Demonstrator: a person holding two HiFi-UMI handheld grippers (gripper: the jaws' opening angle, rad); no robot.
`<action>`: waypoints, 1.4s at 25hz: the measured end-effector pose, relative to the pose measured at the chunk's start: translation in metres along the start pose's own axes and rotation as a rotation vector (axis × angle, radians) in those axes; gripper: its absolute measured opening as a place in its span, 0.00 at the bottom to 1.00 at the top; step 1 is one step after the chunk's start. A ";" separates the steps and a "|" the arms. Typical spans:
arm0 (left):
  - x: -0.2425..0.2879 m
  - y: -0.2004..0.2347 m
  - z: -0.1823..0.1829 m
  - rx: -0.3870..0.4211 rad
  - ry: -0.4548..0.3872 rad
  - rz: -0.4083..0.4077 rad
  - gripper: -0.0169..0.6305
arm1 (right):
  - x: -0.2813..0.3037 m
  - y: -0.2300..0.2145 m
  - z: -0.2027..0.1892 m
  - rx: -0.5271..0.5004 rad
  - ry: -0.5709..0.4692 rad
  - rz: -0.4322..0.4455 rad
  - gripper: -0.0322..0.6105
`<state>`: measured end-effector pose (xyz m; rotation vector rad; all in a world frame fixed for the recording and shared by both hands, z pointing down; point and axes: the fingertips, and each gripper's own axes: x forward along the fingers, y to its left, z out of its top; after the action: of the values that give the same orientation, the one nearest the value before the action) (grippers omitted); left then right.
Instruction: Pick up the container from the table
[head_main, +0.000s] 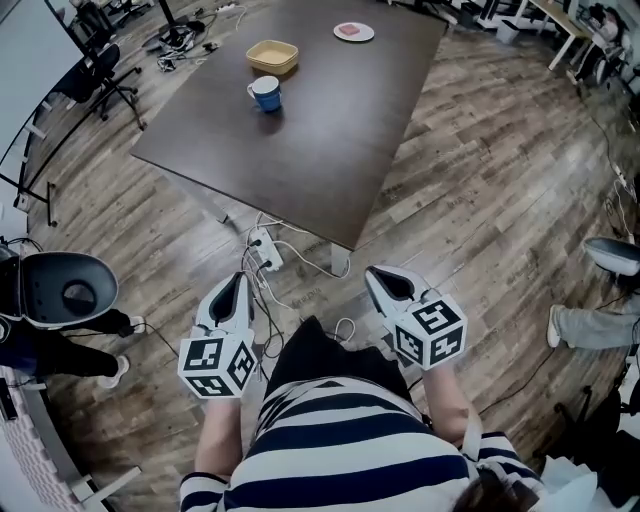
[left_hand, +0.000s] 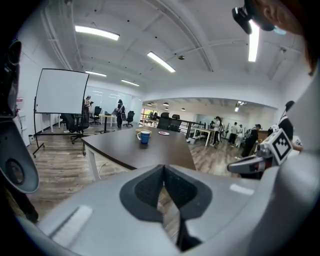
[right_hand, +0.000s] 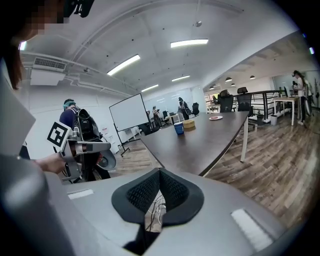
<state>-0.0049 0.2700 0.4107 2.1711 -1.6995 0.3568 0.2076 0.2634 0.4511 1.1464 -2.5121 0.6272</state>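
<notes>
the near half of the dark brown wooden table (head_main: 330, 150) is bare, so the way across its top from the near corner is open. farther along, a blue ceramic mug (head_main: 266, 94) stands just in front of the tan square shallow container (head_main: 272, 56) and blocks a straight approach; the container's right side is free. a white round plate (head_main: 354, 32) lies well apart to the right. a white power strip (head_main: 266, 250) and loose white cables (head_main: 300, 262) clutter the floor under the near corner. a black office chair (head_main: 105, 75) stands off the left edge.

1 container (head_main: 272, 56), 1 cup (head_main: 266, 94), 1 plate (head_main: 354, 32).
</notes>
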 end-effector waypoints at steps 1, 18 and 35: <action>0.004 0.004 0.002 0.004 -0.001 -0.001 0.03 | 0.004 -0.001 0.003 -0.003 0.004 0.000 0.04; 0.083 0.149 0.065 -0.004 -0.013 -0.053 0.03 | 0.160 0.018 0.098 -0.043 0.026 -0.040 0.05; 0.127 0.238 0.089 0.030 0.009 -0.116 0.03 | 0.251 0.033 0.181 -0.226 0.067 -0.083 0.05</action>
<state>-0.2063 0.0696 0.4119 2.2737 -1.5645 0.3620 0.0063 0.0312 0.3996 1.1199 -2.3926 0.3429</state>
